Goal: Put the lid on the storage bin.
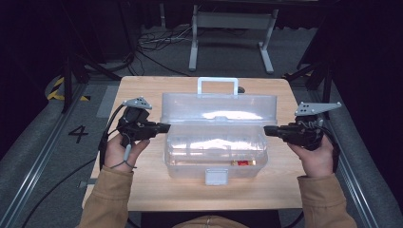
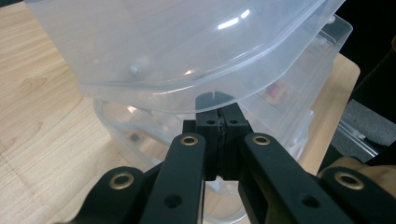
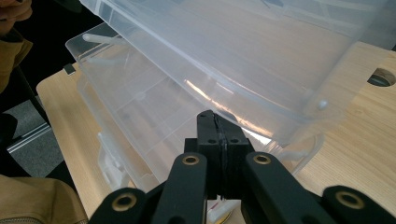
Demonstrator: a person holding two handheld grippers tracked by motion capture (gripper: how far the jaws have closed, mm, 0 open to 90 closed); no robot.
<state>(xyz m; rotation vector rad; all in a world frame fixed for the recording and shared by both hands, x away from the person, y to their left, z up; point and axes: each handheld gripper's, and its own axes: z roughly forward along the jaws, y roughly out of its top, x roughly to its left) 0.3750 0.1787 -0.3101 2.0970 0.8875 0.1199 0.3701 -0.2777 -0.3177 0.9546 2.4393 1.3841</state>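
On the middle of the wooden table (image 1: 142, 190) stands a clear plastic box (image 1: 216, 156) with its lid (image 1: 218, 108) raised. The left gripper (image 1: 165, 127) and right gripper (image 1: 267, 130), jaws closed together and empty, press their tips under the lid's two ends.

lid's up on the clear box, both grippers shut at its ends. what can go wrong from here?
1. The raised lid of the clear plastic toolbox seems propped only on the shut tips of the left gripper and right gripper, one at each end; uneven movement could let it slip and drop.
2. Pushing the lid further could tip or slide the light box on the pale wooden table.
3. A small red item lies inside the box; a jolt could shift it.
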